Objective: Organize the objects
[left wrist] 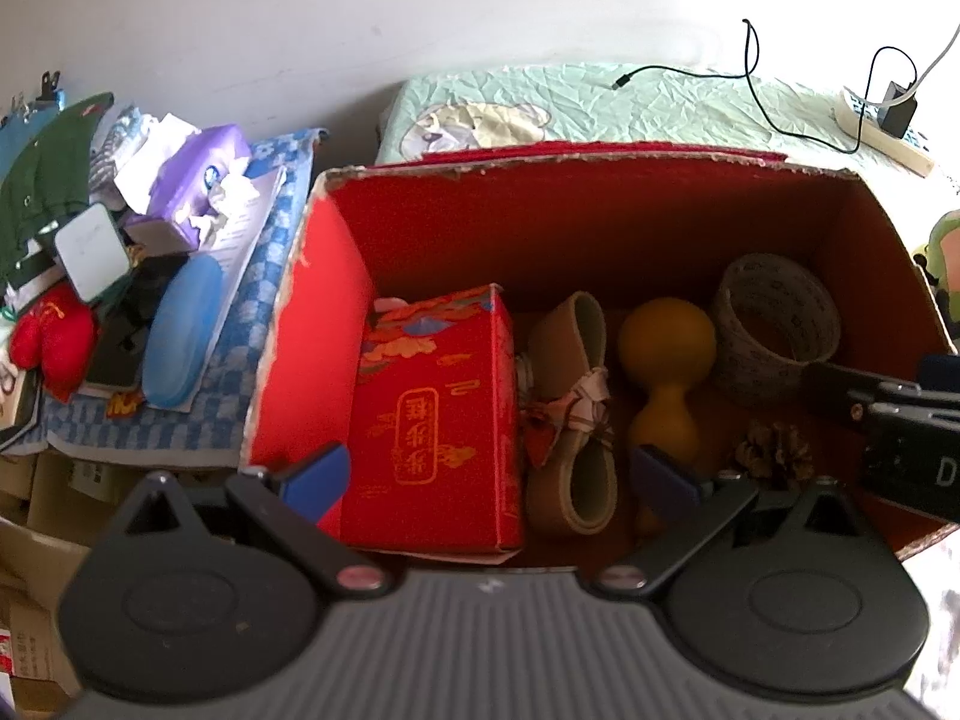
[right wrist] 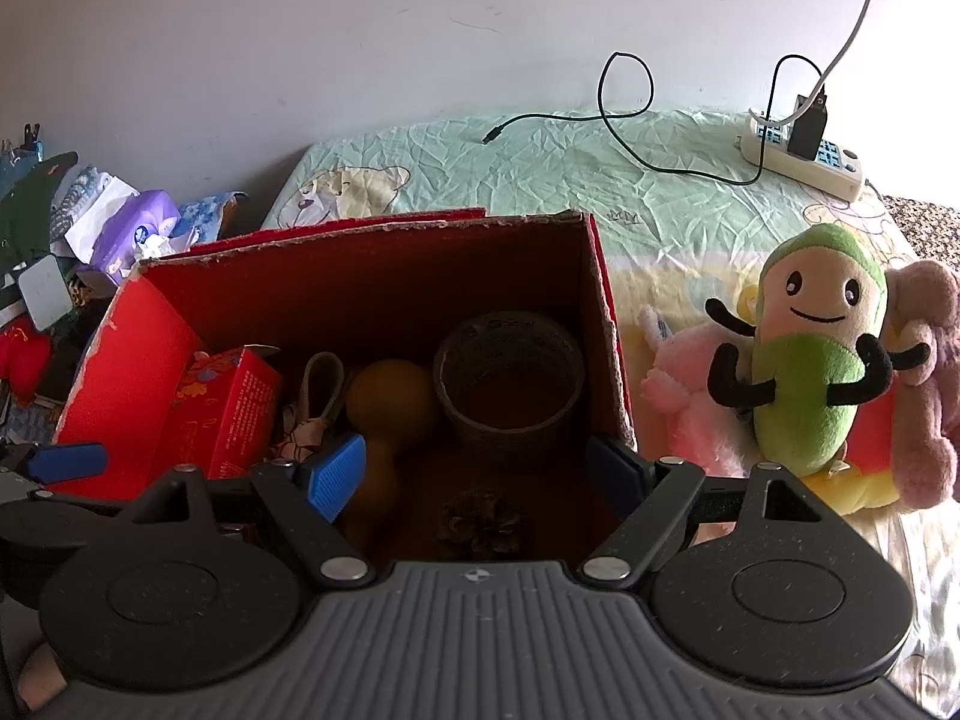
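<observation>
A plain white wall (right wrist: 300, 30) stands at the far side. A bed with a crinkly pale green sheet (right wrist: 570, 180) runs along it, with a cartoon animal printed on the sheet. Bright light falls from the right. On the left sits a low stand under a blue checked cloth (left wrist: 252, 324).

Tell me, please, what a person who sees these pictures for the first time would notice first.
The big red box fills the middle of both views, open on top, holding a smaller red carton at its left, a yellow gourd and a tape roll. Outside, to the box's right on the bed, stands a smiling green plush toy.
</observation>
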The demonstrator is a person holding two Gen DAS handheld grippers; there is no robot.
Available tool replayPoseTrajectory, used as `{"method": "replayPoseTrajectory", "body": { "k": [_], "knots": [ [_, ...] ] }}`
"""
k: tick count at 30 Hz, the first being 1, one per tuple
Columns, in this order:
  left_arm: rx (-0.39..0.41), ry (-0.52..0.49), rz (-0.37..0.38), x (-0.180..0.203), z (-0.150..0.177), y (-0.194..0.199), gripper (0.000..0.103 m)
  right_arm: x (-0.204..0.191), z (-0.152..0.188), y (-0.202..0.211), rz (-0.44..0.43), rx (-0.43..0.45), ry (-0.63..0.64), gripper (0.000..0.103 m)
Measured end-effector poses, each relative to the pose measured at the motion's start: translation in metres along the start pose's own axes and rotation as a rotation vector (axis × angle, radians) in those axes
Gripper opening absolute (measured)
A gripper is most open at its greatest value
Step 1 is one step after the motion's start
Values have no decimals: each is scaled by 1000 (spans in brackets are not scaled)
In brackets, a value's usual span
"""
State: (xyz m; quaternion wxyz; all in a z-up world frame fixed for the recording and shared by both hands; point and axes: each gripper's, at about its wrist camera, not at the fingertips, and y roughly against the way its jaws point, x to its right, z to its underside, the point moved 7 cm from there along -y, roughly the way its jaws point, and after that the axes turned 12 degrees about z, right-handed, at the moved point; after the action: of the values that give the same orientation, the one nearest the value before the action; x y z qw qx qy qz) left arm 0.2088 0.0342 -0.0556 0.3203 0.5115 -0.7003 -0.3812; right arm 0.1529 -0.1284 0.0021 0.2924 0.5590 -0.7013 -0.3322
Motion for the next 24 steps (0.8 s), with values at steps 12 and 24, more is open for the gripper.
{"method": "replayPoseTrajectory", "body": {
  "k": [12,24],
  "knots": [
    [-9,1,4,0,1,-3,100,0,-1,0,7,3,4,83],
    [-20,6,2,-2,4,-9,100,-1,0,0,10,10,9,83]
  ]
}}
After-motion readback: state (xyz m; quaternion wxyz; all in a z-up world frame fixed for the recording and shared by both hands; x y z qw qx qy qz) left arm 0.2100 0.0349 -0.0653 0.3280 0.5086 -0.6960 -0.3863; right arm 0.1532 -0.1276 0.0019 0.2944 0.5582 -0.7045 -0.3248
